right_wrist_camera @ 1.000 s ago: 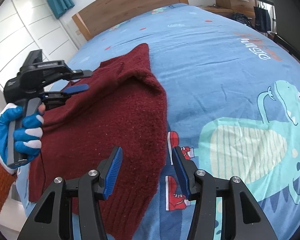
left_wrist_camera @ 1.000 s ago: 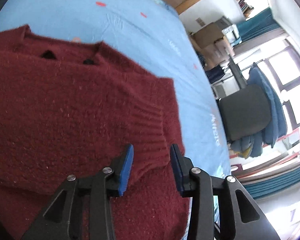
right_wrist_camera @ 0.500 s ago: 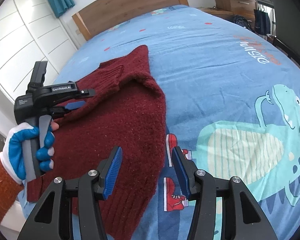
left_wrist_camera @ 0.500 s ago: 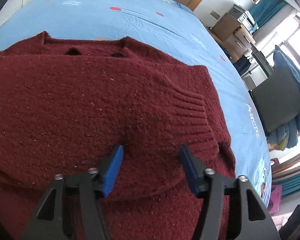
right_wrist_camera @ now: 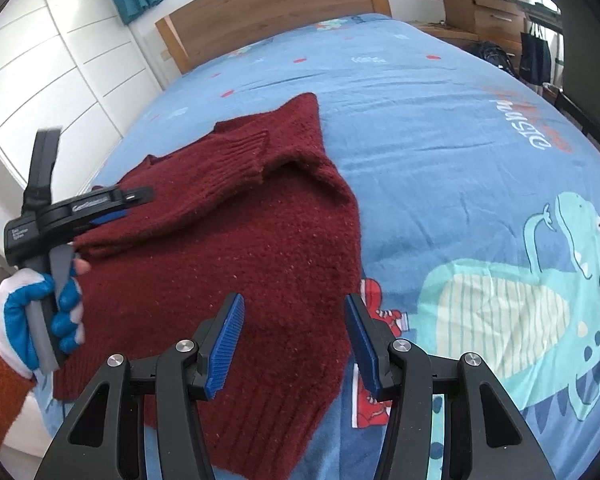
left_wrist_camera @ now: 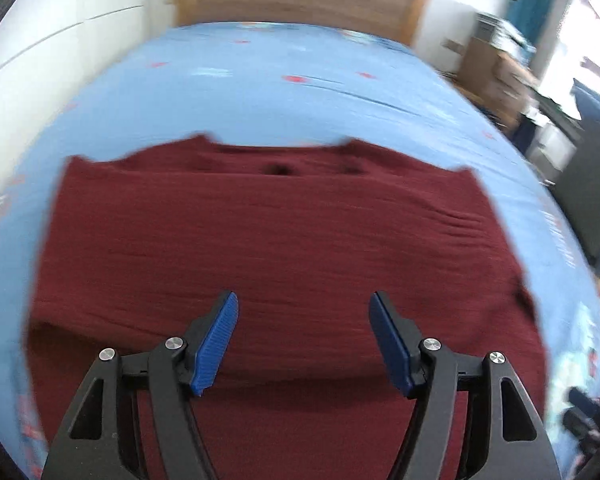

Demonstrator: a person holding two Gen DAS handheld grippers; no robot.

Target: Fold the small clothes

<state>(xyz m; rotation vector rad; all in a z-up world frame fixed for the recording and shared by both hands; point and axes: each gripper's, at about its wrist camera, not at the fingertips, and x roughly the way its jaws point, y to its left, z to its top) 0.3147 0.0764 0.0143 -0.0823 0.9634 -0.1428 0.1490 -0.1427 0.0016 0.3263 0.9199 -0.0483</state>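
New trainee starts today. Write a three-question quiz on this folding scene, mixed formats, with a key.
1. True or false: the left gripper is shut on the sweater.
2. Multiple choice: the sleeve lies A) folded across the sweater's body, B) spread out on the sheet, C) hanging off the bed.
3. Fill in: the right gripper is ____.

Key: 1 false; 2 A; 3 open.
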